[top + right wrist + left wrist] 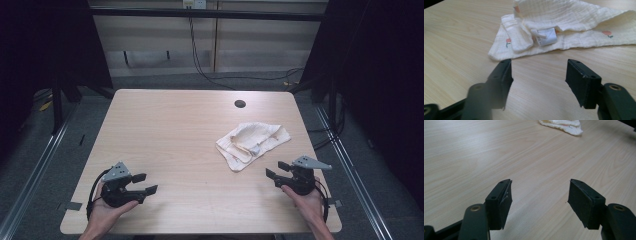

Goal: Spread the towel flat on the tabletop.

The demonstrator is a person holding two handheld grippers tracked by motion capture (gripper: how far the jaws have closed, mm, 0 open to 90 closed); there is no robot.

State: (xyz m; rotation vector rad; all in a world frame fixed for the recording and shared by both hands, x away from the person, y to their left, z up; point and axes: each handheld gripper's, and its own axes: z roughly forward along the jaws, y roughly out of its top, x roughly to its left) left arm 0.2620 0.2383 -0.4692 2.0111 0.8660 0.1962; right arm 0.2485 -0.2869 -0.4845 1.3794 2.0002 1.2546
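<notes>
Even, soft overhead light keeps the pale table (190, 145) bright while its surroundings sink into near-black, shadows beneath things stay faint, there is no glare, and in the right gripper view the near left jaw blurs while the cloth (564, 27) stays sharp.

A: How are the hands sitting?
B: Left hand (102, 210) is cupping the left gripper (145, 184) from below at the table's (175, 130) near-left corner, jaws gaping, nothing between them.
A: And the other side?
B: Right hand (305, 202) is gripping the right gripper (276, 169) at the table's near-right edge, jaws likewise standing wide and empty, pointing inward.
</notes>
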